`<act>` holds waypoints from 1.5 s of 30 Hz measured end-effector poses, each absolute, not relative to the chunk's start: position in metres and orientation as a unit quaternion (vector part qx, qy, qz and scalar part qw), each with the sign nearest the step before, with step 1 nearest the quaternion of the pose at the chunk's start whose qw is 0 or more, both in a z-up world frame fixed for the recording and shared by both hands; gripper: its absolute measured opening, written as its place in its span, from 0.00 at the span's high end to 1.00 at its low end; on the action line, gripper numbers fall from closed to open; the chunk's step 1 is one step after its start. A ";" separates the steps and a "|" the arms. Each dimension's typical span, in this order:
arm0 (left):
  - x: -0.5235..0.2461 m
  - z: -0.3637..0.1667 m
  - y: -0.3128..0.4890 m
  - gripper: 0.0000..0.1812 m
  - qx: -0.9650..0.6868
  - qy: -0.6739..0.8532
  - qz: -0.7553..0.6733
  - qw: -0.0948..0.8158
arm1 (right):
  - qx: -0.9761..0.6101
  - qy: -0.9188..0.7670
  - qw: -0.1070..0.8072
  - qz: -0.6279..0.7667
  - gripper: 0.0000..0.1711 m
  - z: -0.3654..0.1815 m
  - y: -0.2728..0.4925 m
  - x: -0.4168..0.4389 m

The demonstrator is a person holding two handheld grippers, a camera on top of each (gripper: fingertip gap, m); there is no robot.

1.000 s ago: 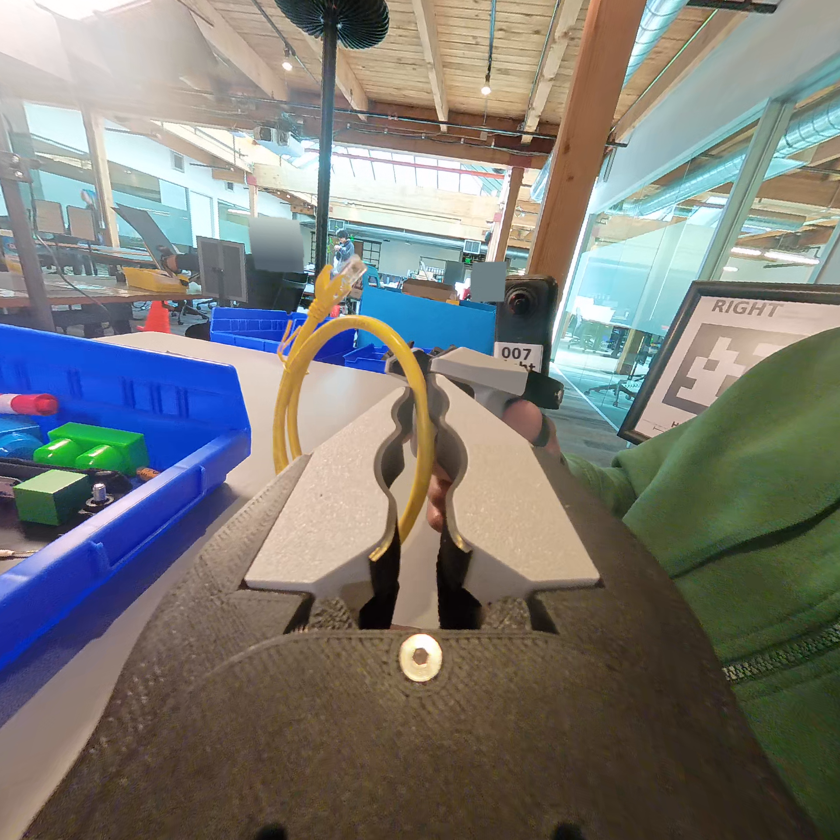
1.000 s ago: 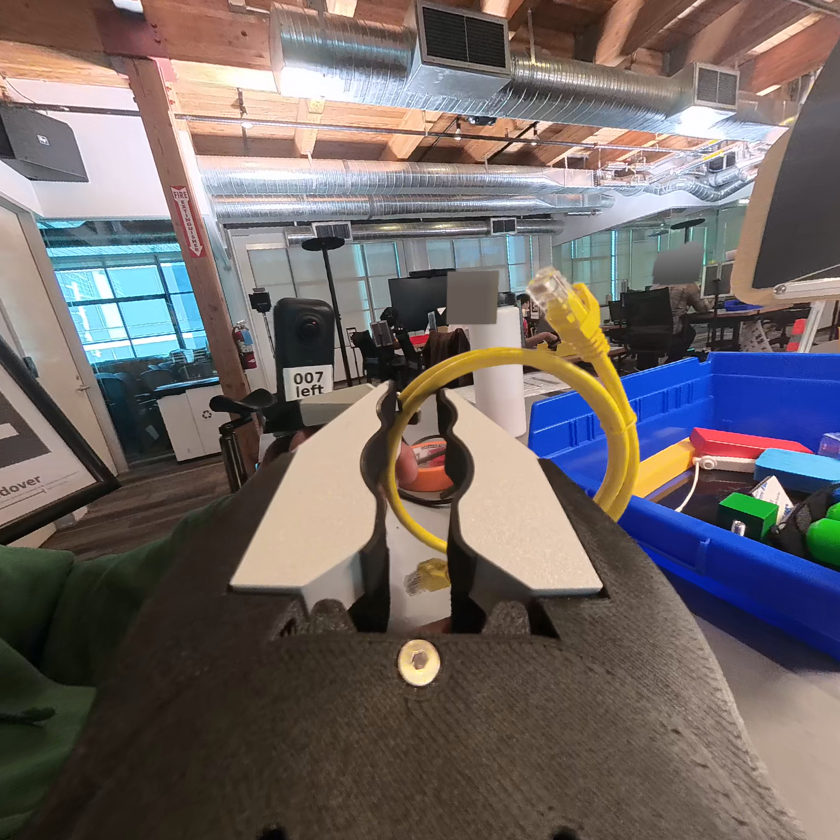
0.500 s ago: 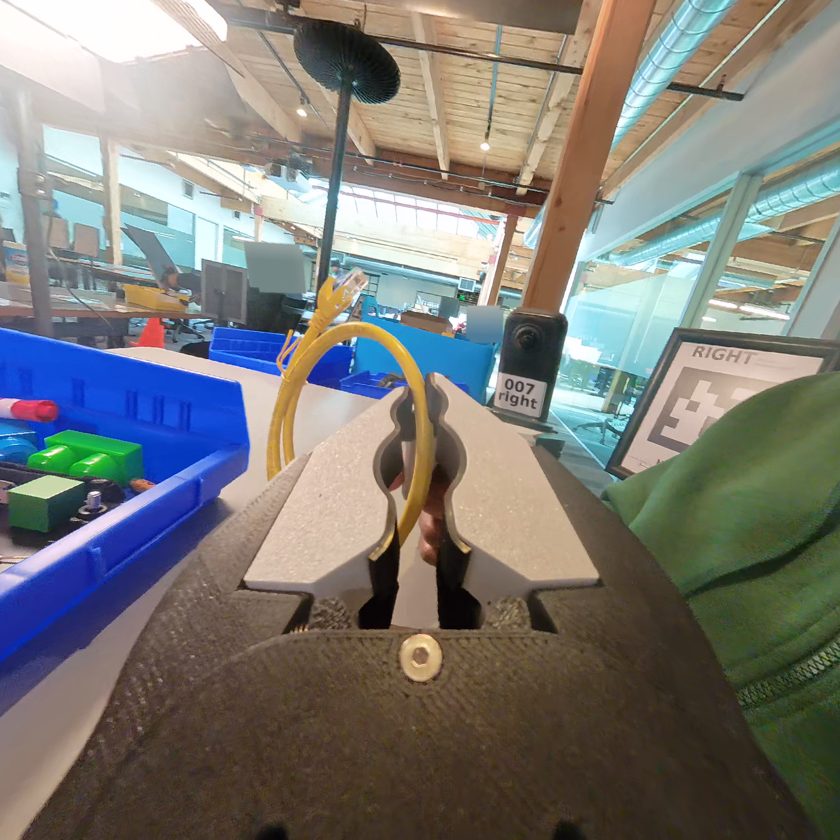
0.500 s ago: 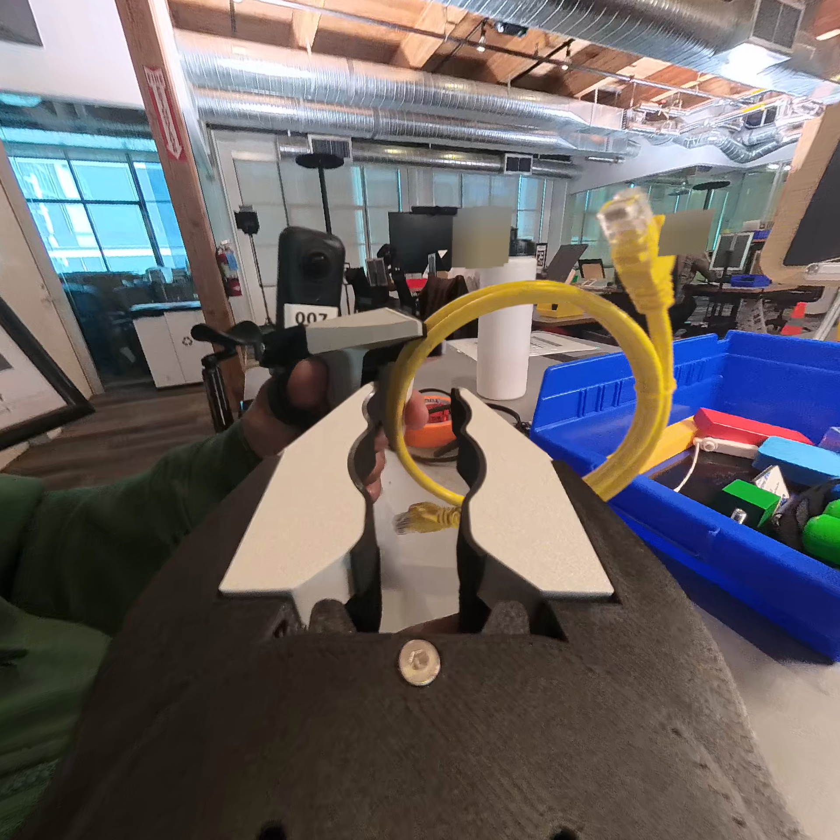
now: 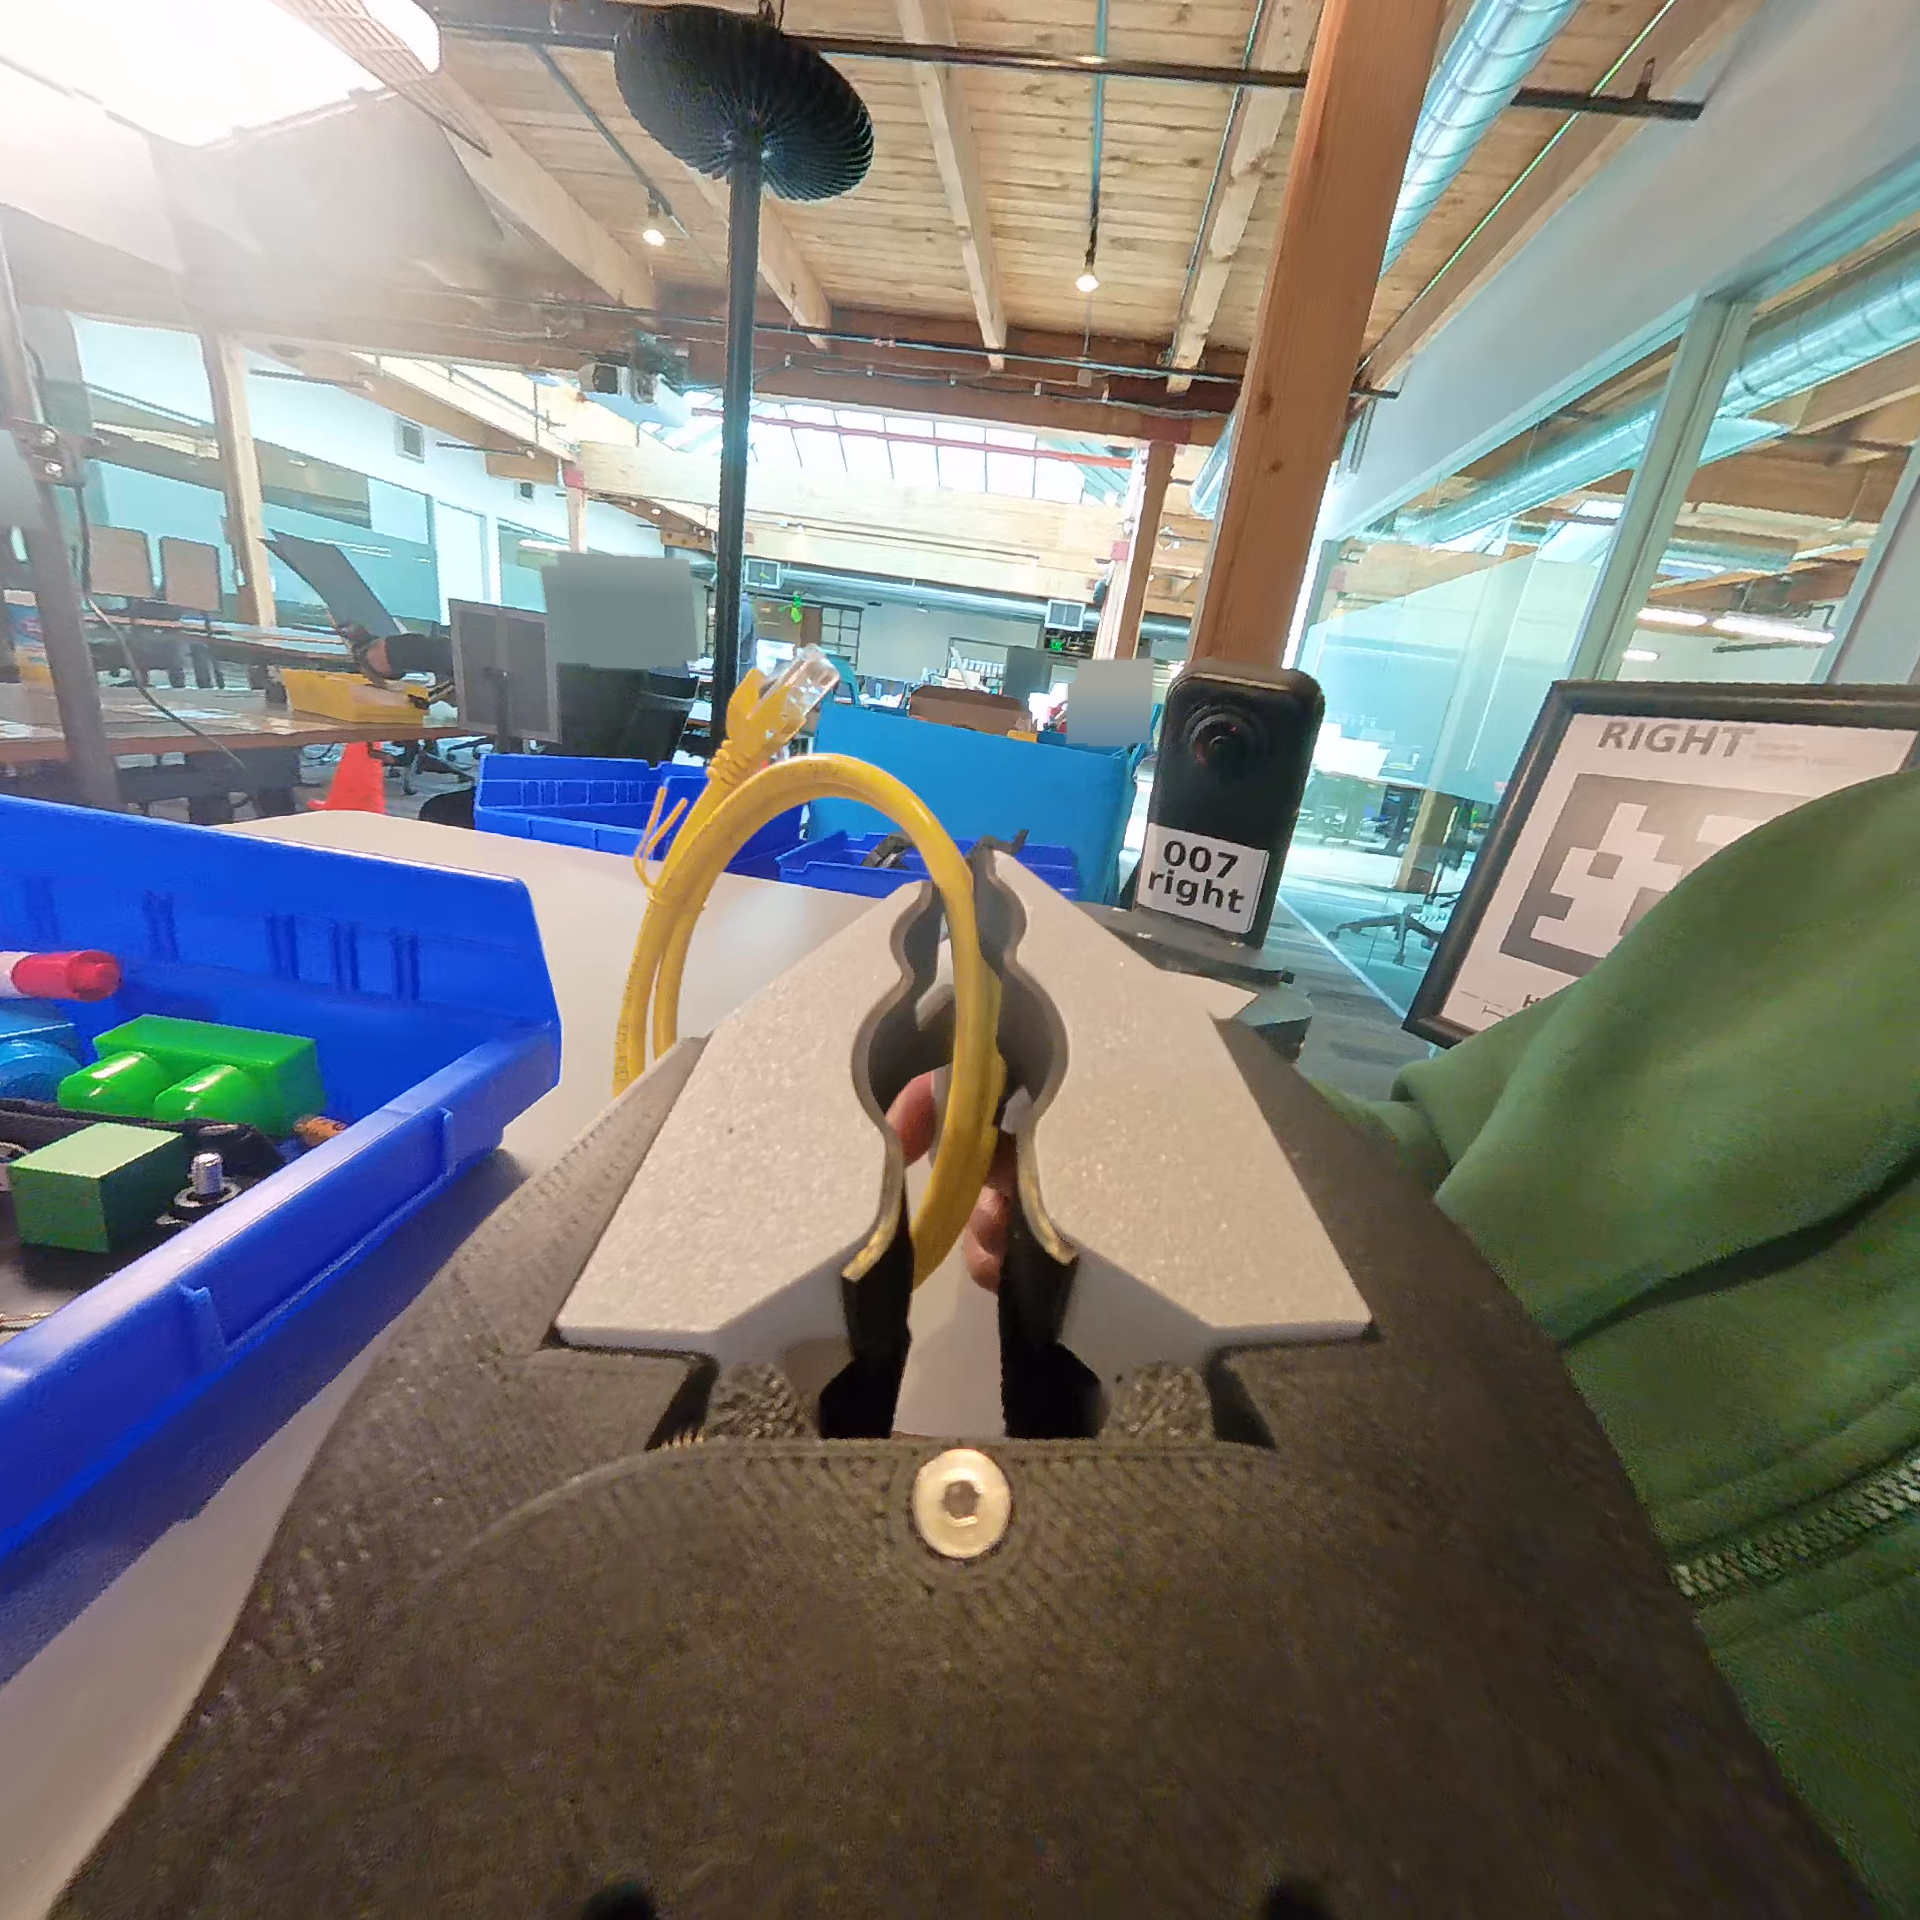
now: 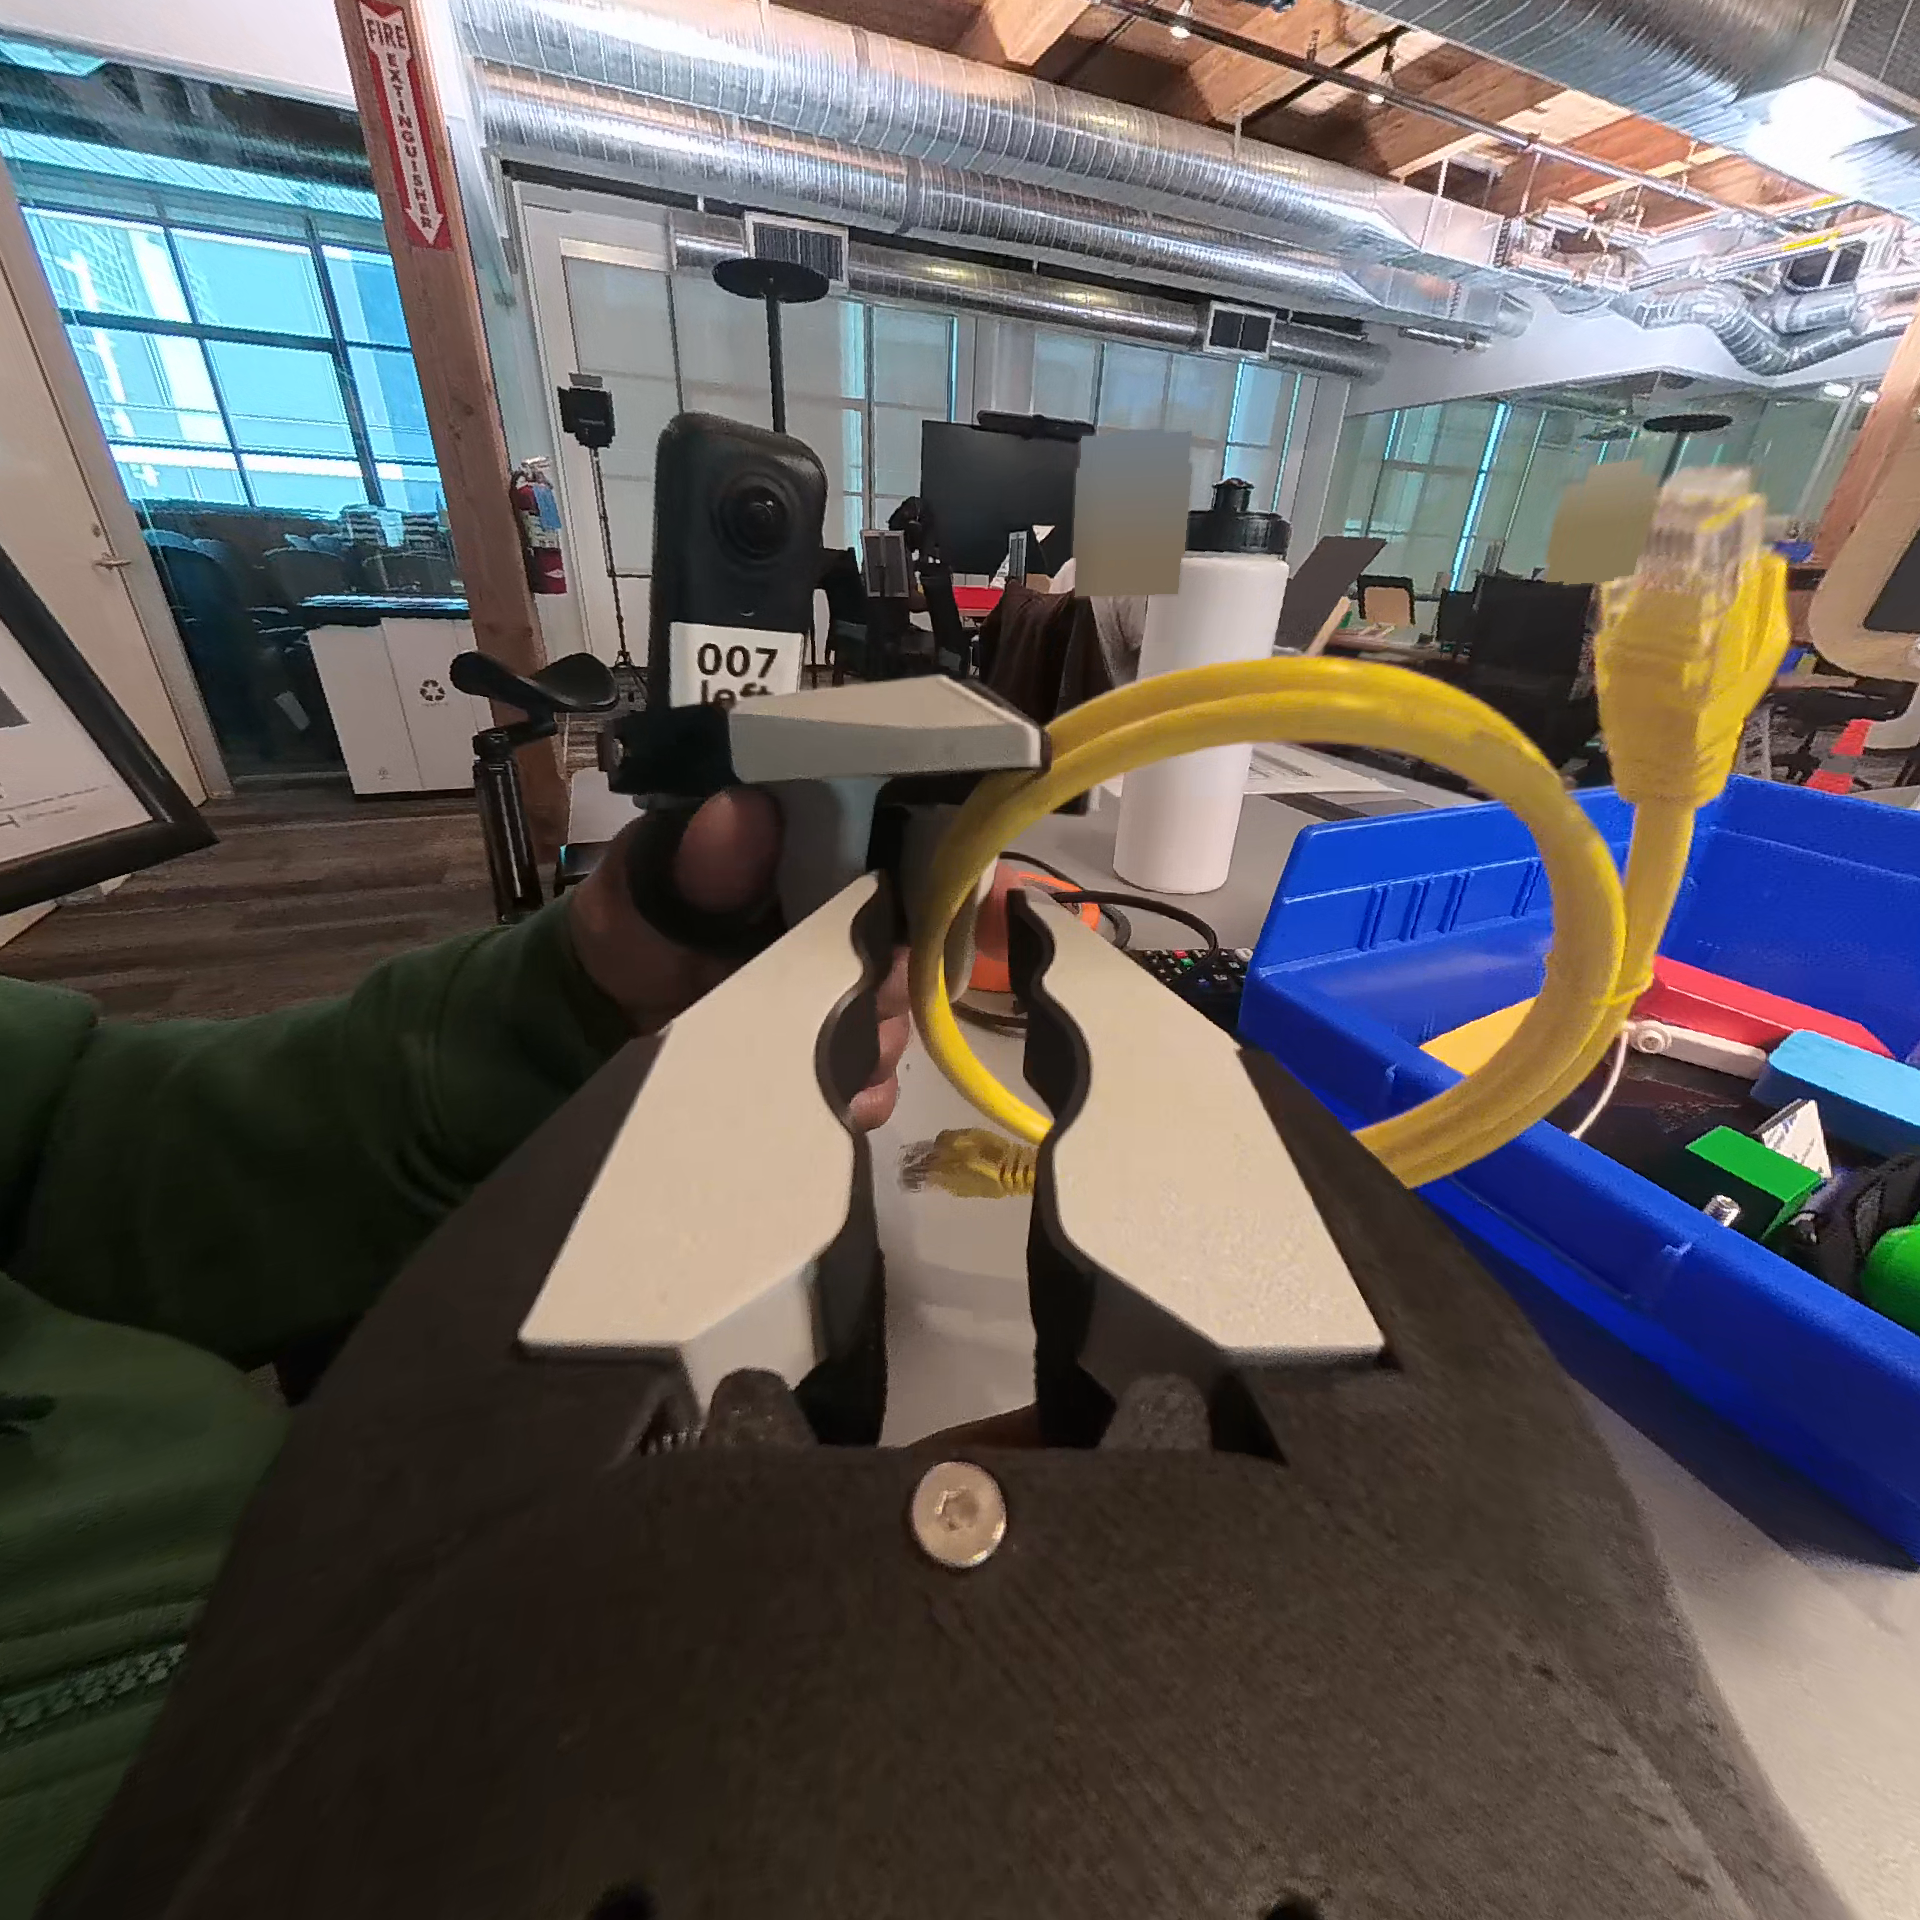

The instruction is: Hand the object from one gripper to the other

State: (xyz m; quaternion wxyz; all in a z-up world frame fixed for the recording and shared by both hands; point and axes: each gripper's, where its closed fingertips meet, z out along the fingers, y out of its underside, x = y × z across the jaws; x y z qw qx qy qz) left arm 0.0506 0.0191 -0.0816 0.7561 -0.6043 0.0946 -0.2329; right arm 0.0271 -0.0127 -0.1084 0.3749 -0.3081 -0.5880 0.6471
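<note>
Between the left gripper point(image 5: 971, 883) tips, yellow cable point(image 5: 961, 1039) is clamped; right gripper point(image 6: 951, 925) gapes.

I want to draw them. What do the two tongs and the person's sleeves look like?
Both tongs, left and right, match: grey wedge fingers with wavy inner edges on a rough black body with one silver screw. Each carries a black camera with a white sticker. The sleeves are green, with a zip.

Each wrist camera is sitting just behind its own grey fingers point(image 5: 727, 1164), looking forward along them at close range. The two are facing each other above the bench point(image 5: 748, 914), both taking in the yellow network cable point(image 5: 961, 1039) and blue bin point(image 6: 1455, 935).
</note>
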 end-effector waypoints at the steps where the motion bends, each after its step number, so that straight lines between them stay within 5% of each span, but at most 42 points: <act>1: 0.050 -0.083 0.020 0.96 -0.608 0.093 -0.228 0.755 | -0.306 -0.586 0.377 0.648 0.91 -0.107 -0.012 0.028; 12: 0.032 -0.076 0.020 0.88 -0.593 0.041 -0.239 0.768 | -0.330 -0.540 0.389 0.669 0.94 -0.094 0.006 0.027; 45: 0.054 -0.106 0.030 0.87 -0.662 0.087 -0.240 0.705 | -0.346 -0.485 0.359 0.719 0.94 -0.081 0.021 0.031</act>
